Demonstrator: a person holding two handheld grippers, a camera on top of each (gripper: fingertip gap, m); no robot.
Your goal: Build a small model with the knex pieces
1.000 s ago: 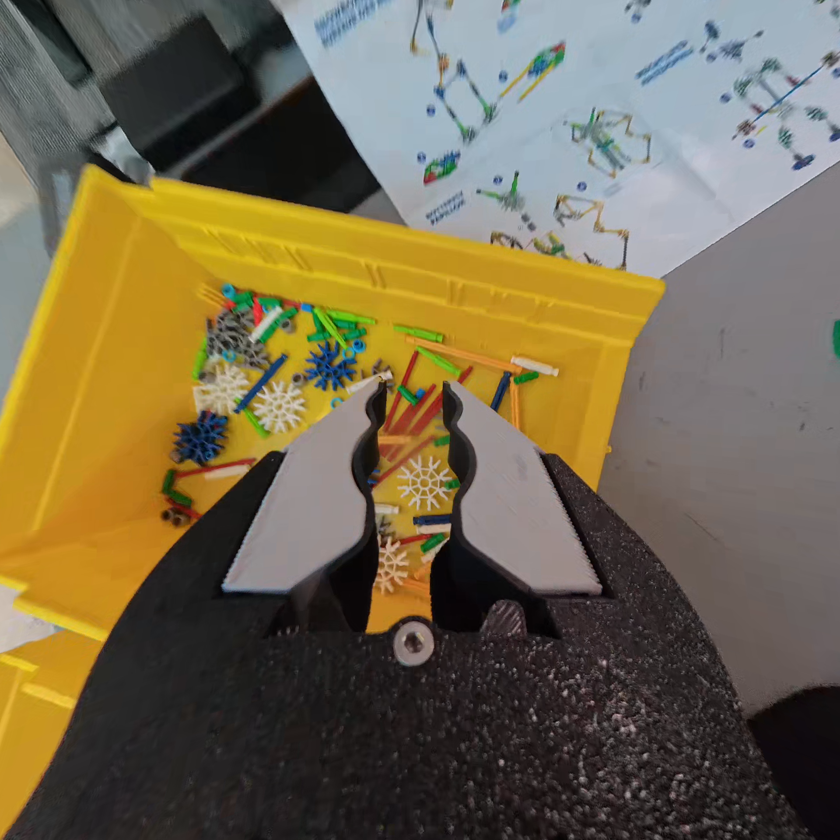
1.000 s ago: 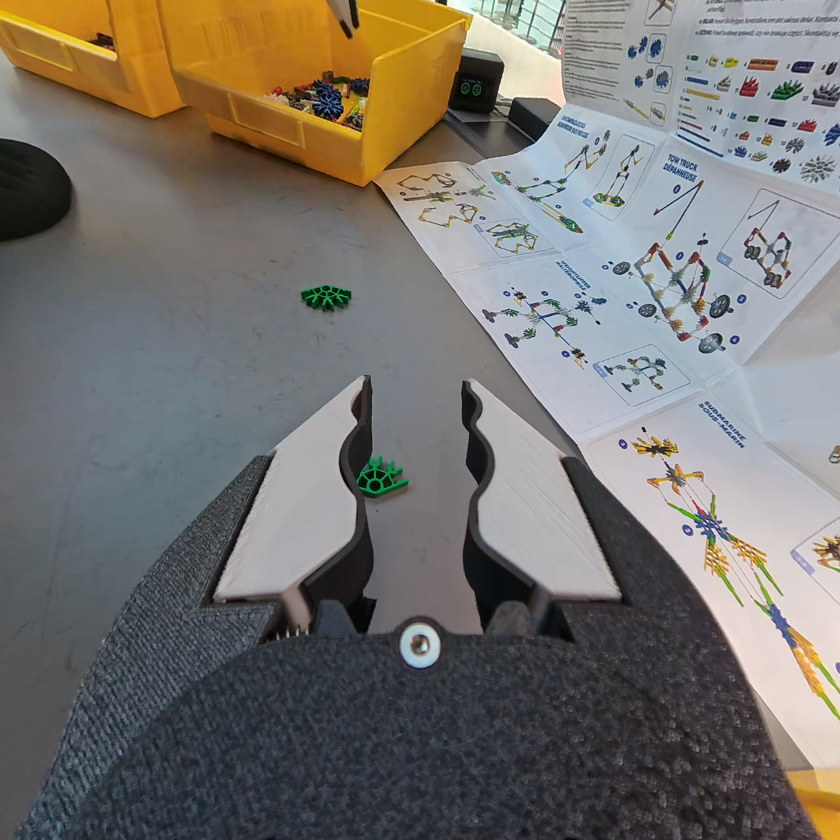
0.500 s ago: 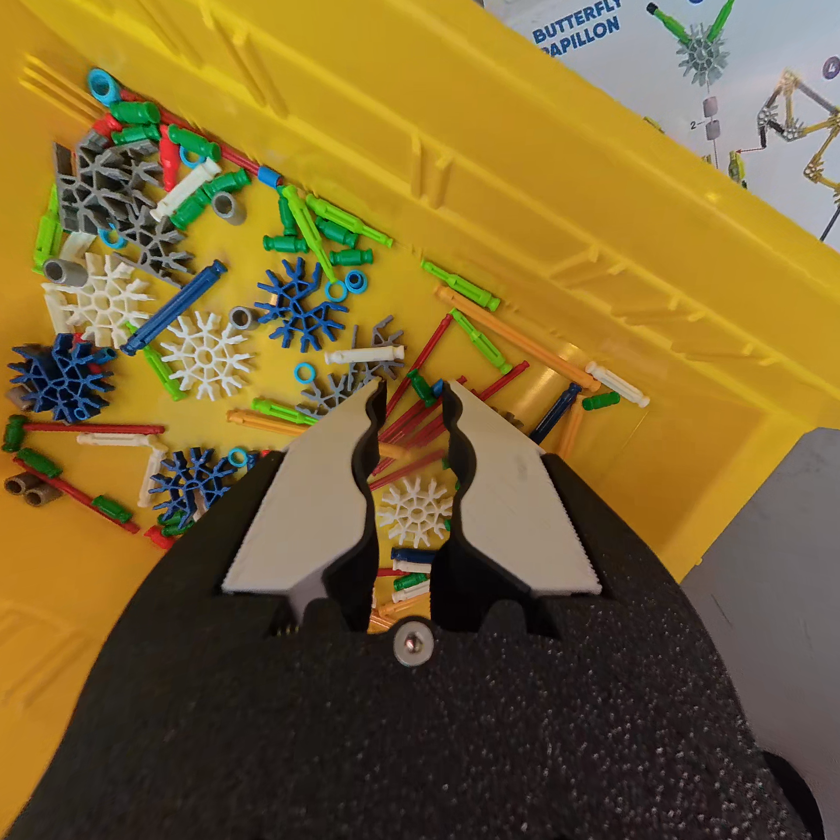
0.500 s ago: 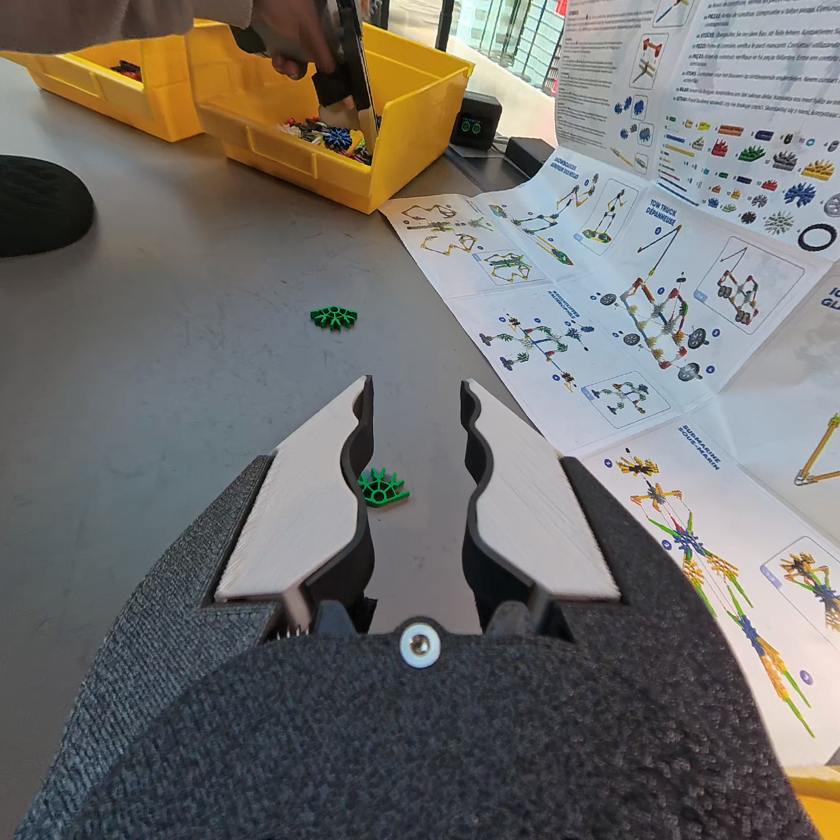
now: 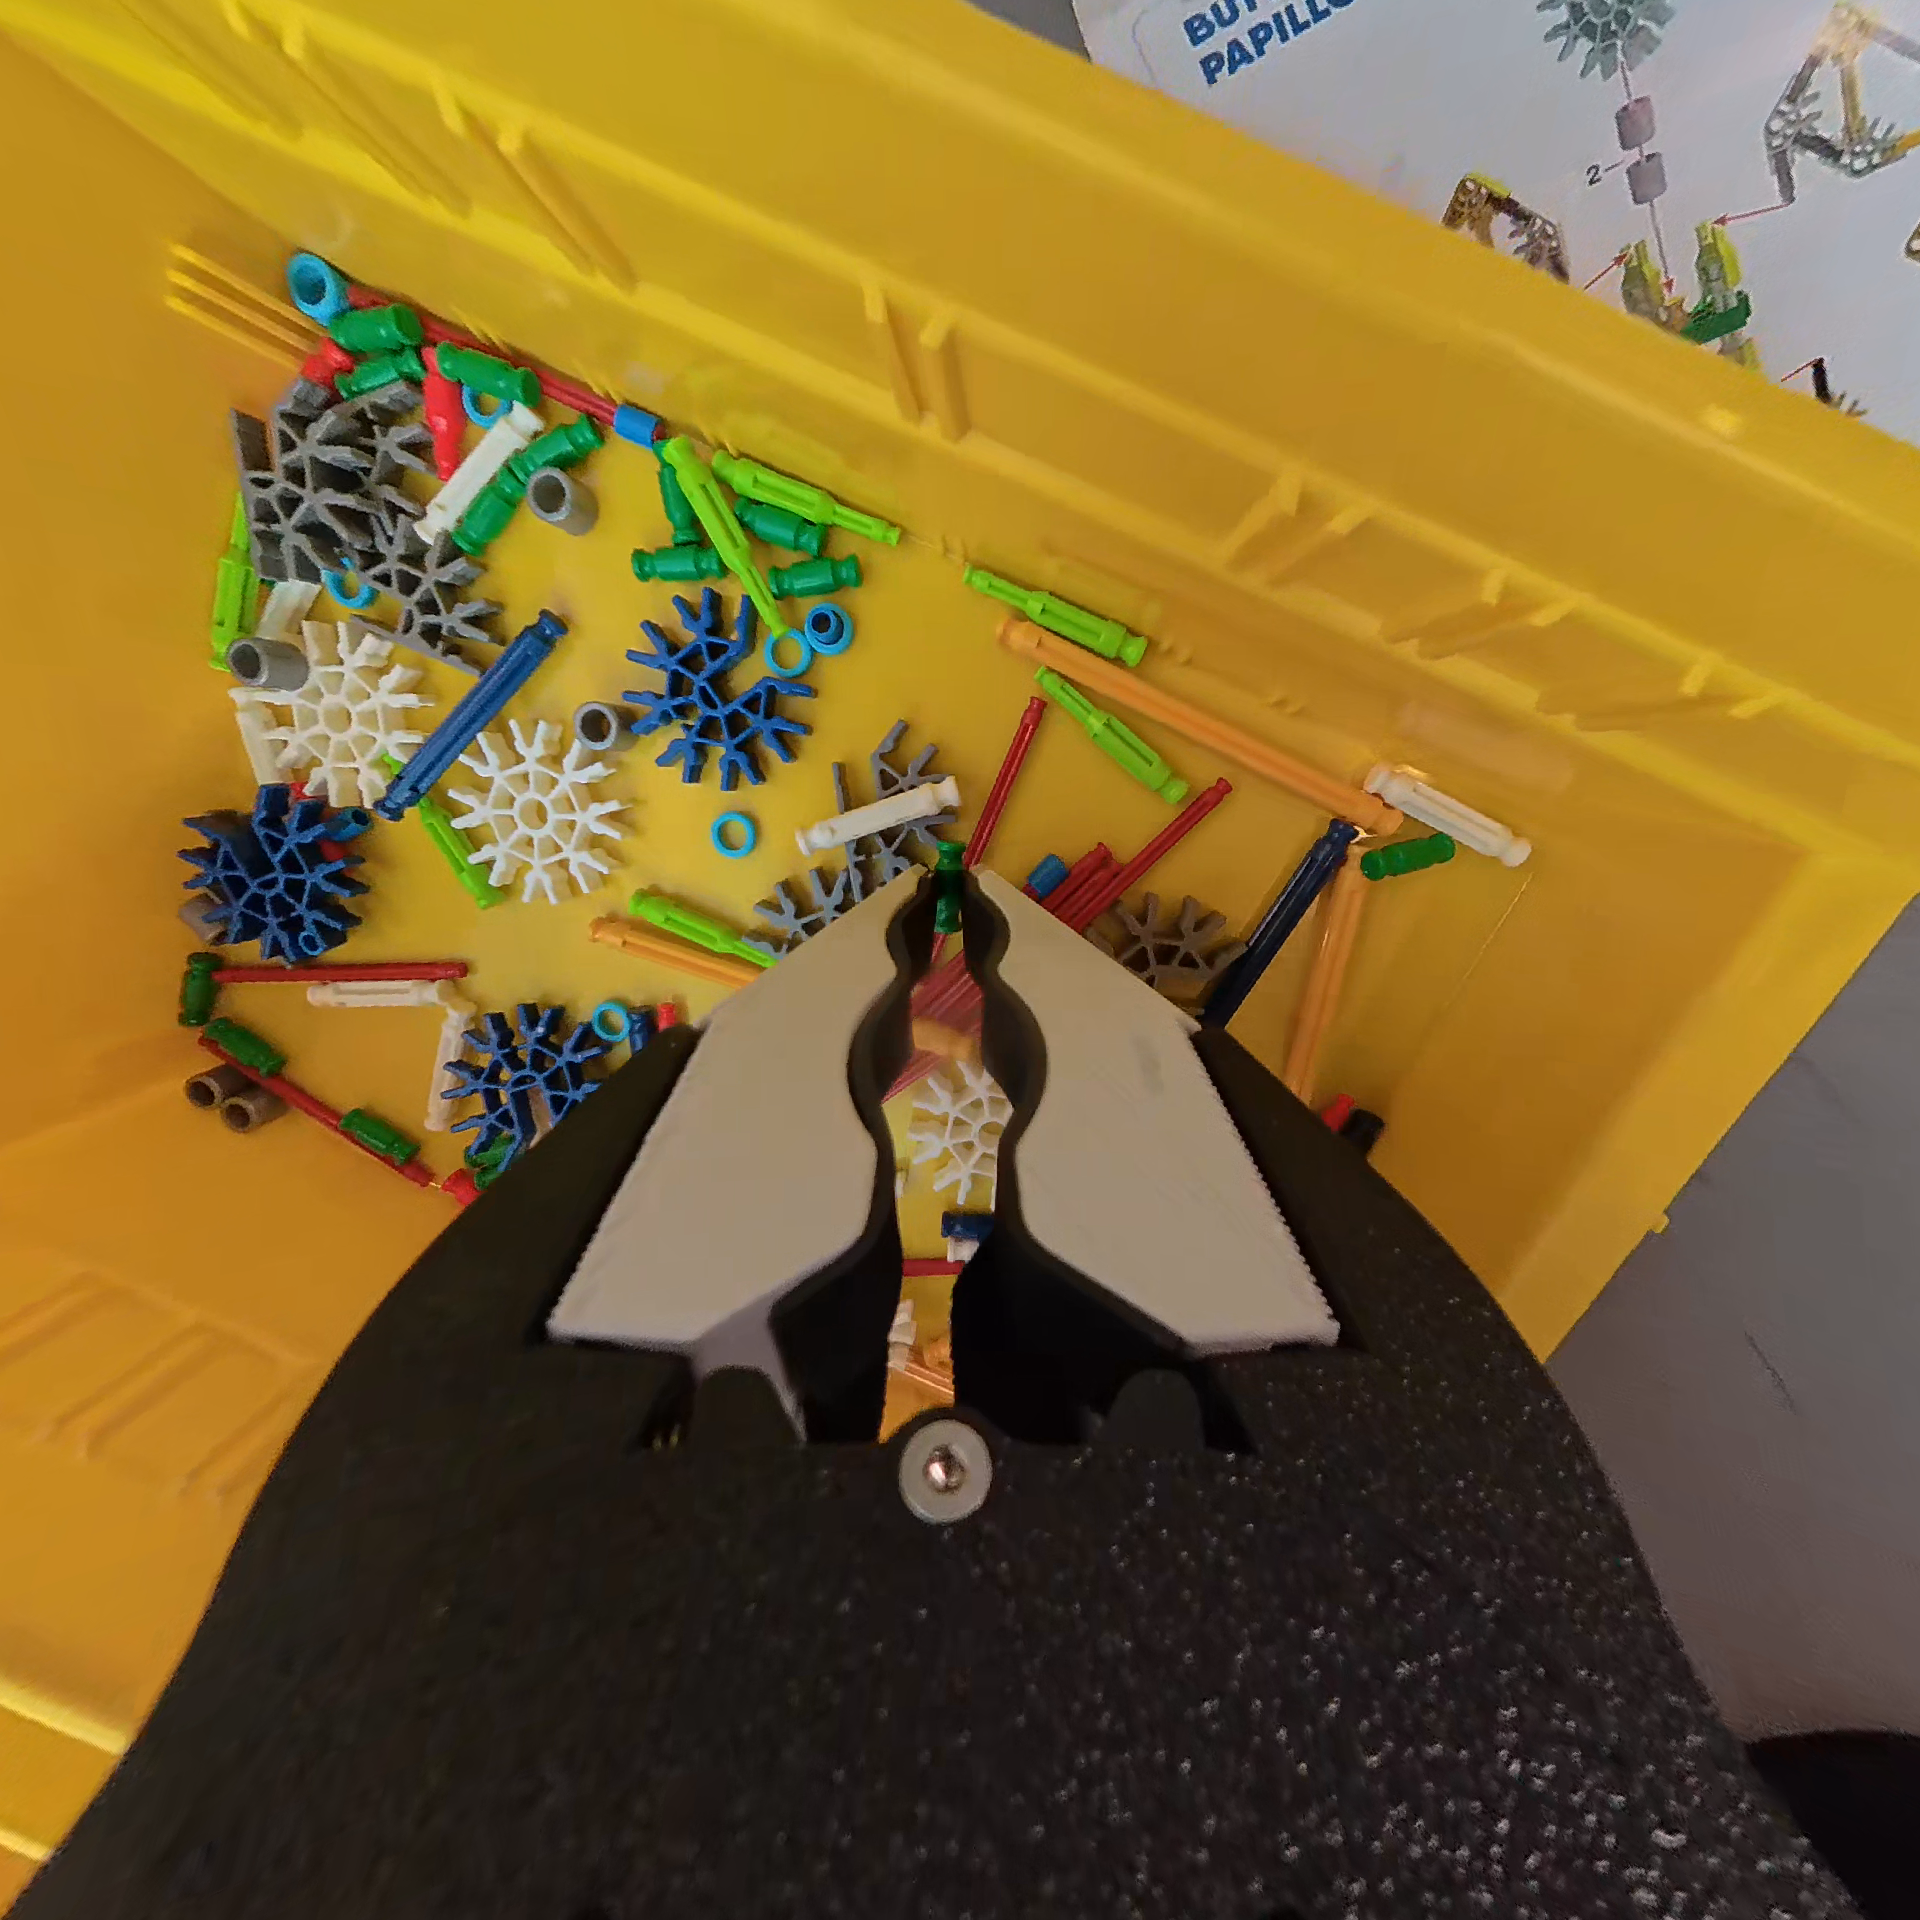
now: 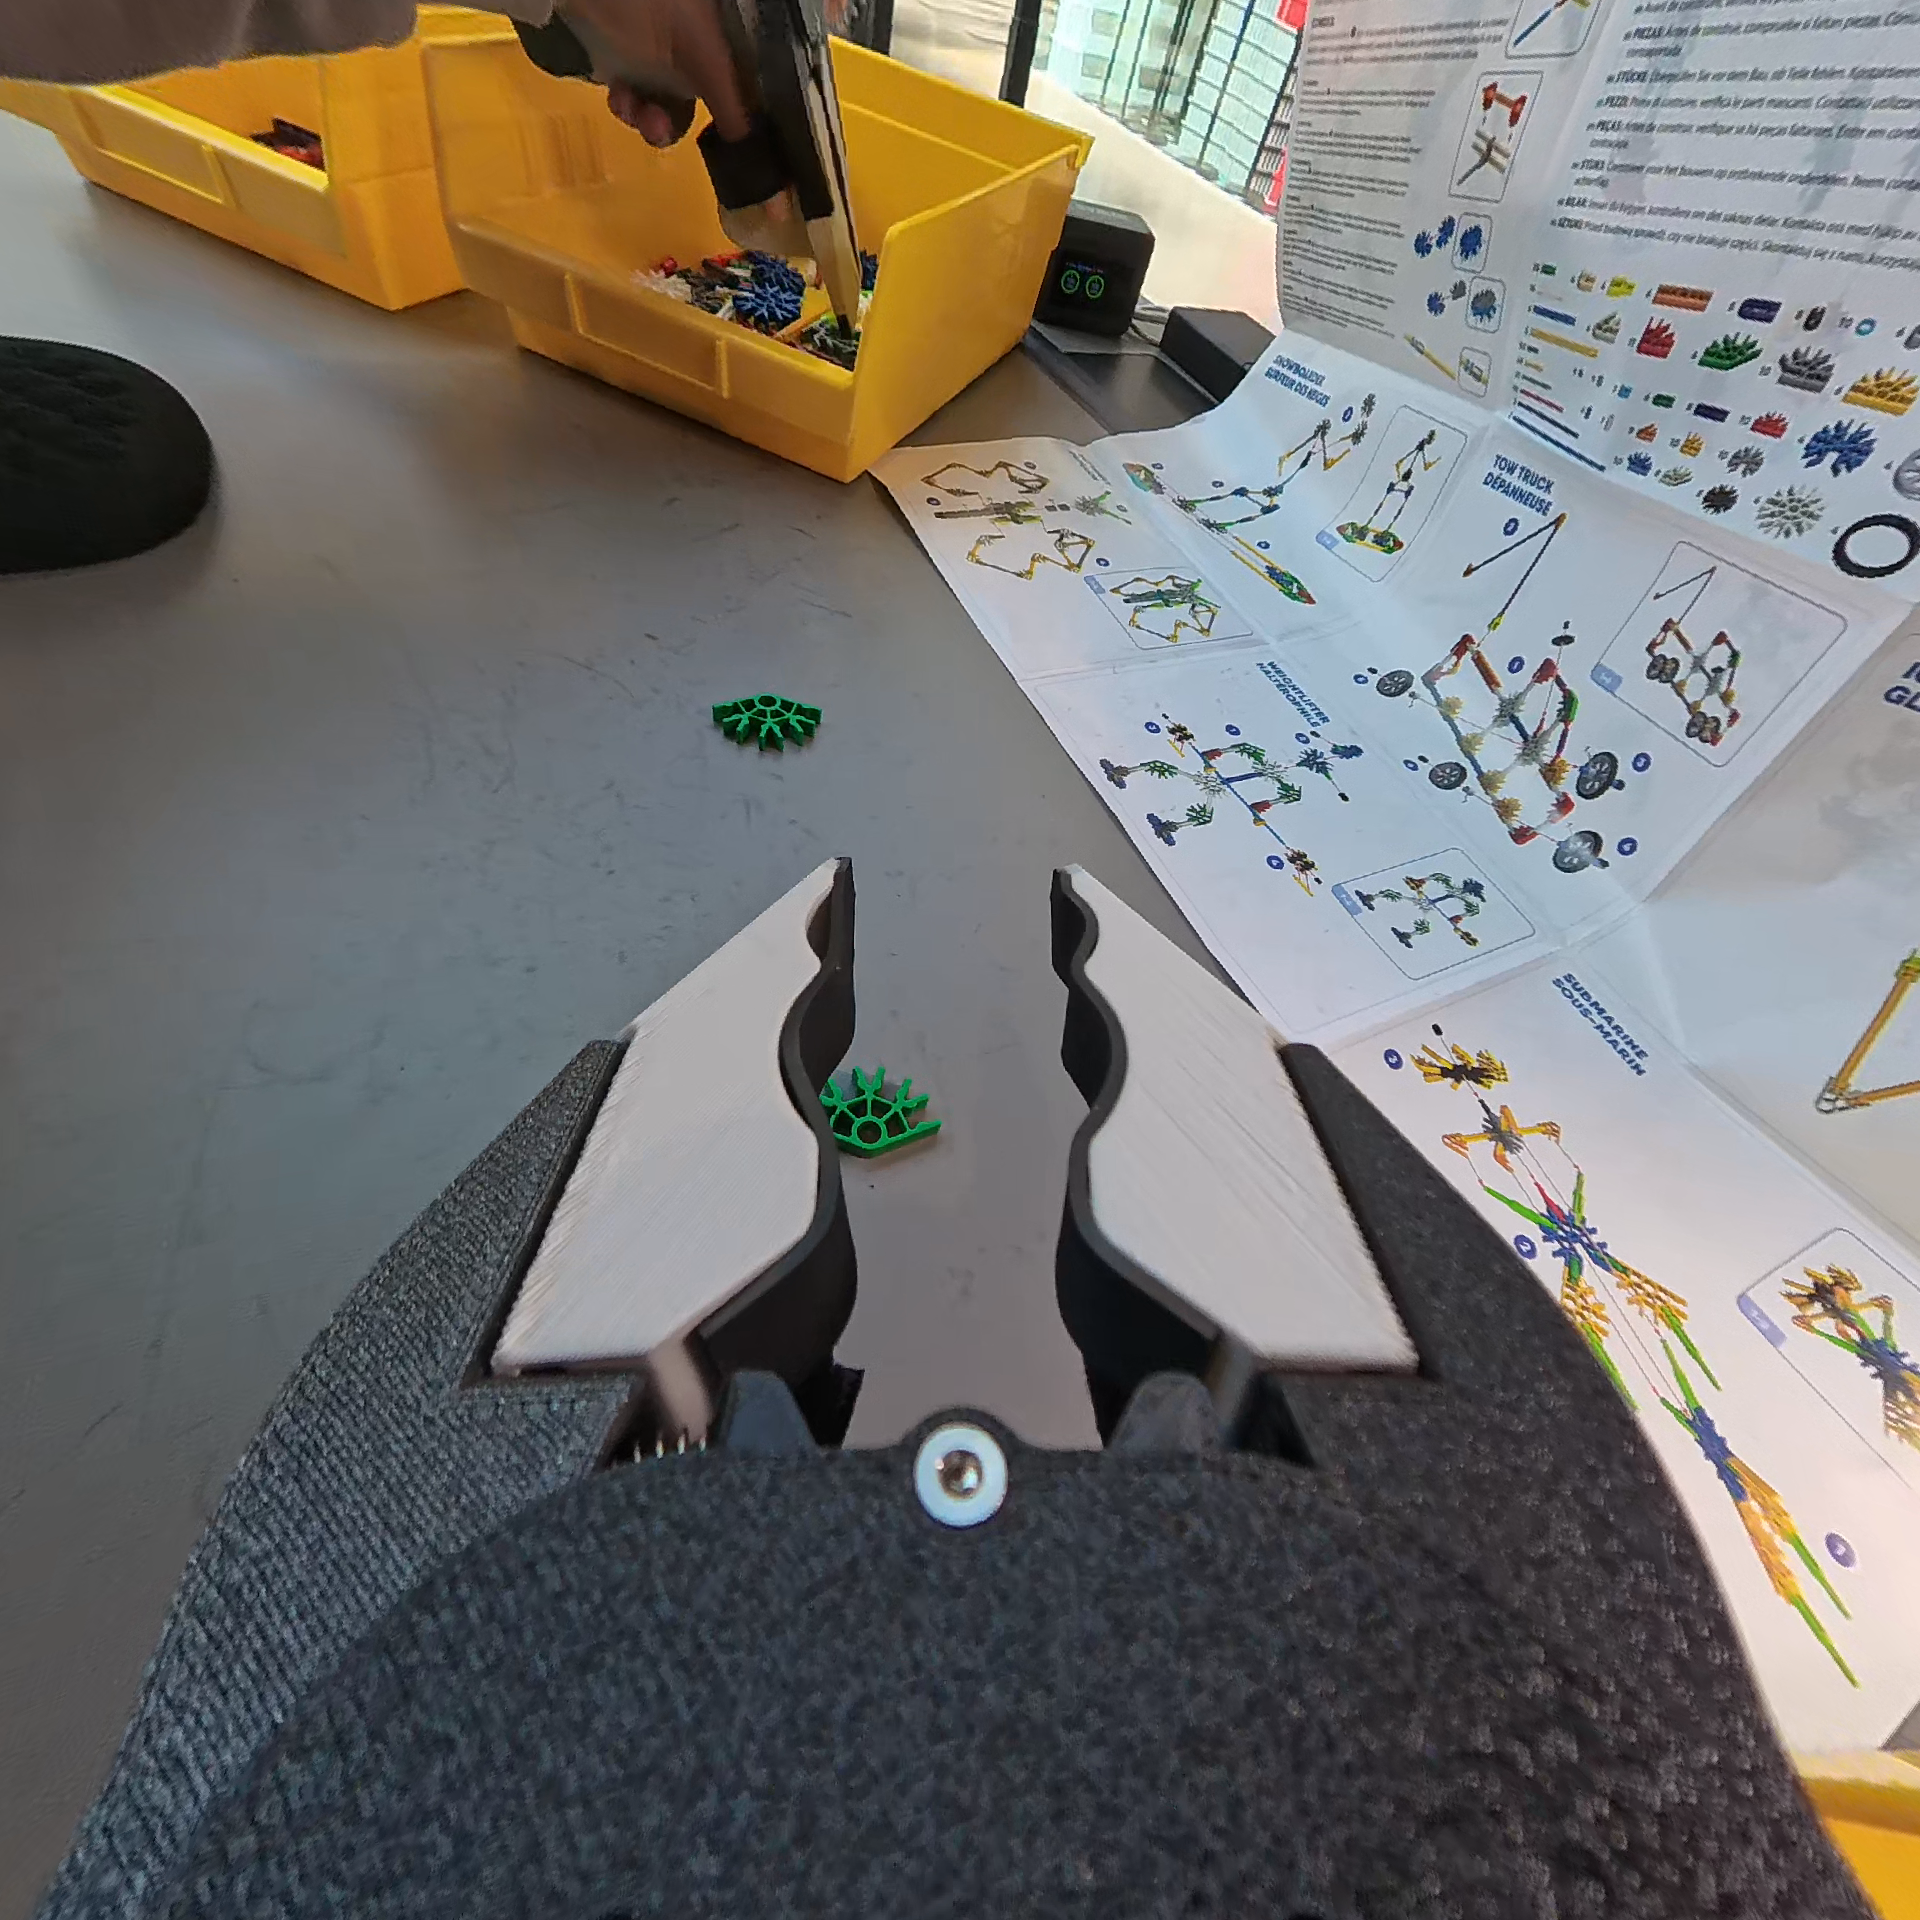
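2 grippers are working apart: the left gripper is pinching a short green rod inside the yellow bin; the right gripper is hovering spread over a green connector on the grey table.

A hobby or lab workspace is showing here: a grey bench is carrying yellow parts bins holding sorted plastic construction-toy rods and connectors, a folded building-instruction sheet is lying open beside them, and a small electronic device is glowing behind.
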